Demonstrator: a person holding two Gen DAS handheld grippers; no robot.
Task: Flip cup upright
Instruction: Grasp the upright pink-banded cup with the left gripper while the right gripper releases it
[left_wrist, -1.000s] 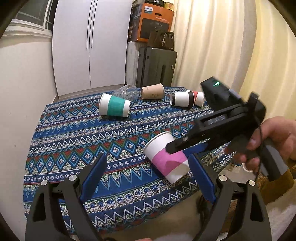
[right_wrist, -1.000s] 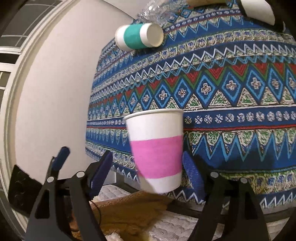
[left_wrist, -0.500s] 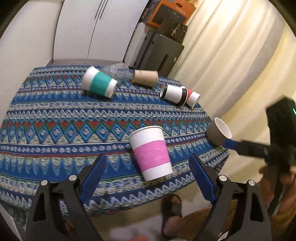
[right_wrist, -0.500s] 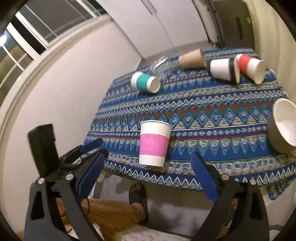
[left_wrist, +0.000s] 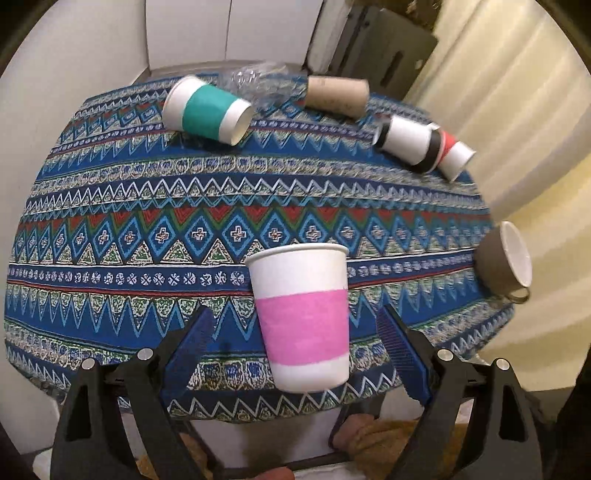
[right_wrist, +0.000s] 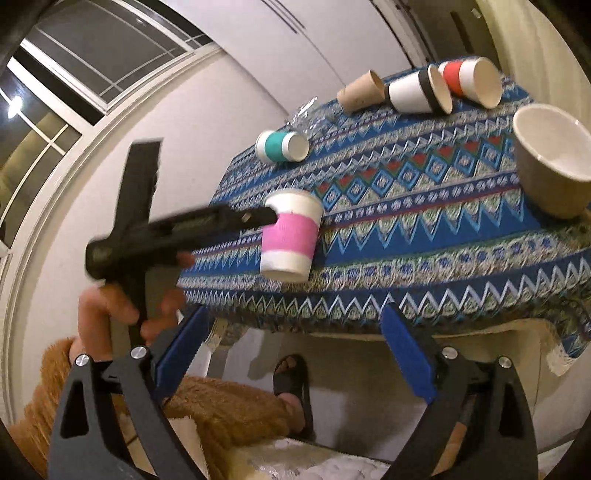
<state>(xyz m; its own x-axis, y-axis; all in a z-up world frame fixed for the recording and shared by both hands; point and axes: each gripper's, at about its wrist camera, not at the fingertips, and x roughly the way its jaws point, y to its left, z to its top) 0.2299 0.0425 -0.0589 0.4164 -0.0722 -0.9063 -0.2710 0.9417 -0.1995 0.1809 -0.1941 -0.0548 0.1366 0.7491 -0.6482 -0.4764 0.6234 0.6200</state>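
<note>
One pink-banded cup (left_wrist: 303, 320) stands upright on the bench (left_wrist: 110, 236), mouth up, close to the near edge. It is white paper with a broad pink band round the middle and a white strip at the base; its rim looks round and undented. In the left wrist view it sits between the blue pads of the left tool (left_wrist: 295, 345), whose fingers are spread wide, with a gap showing on each side of the cup, so nothing is clamped. In the right wrist view the black body of the left tool reaches in from the left and its tip overlaps the cup's upper wall (right_wrist: 291, 236); whether it touches there I cannot tell.

The right tool (right_wrist: 295, 354) hangs below and in front of the bench edge, fingers wide apart and holding nothing, well clear of the cup.

Behind the cup a wide stretch of patterned cloth lies bare. Along the far edge lie a teal-banded cup (left_wrist: 207, 110), a crumpled clear plastic piece (left_wrist: 258, 83), a brown cup (left_wrist: 338, 95), and a black-banded cup (left_wrist: 410, 142) just beside a red-banded one (left_wrist: 456, 155), all on their sides. A brown mug (left_wrist: 504, 258) lies tipped at the right edge. The bench's left side runs close to a white wall (left_wrist: 55, 92).
</note>
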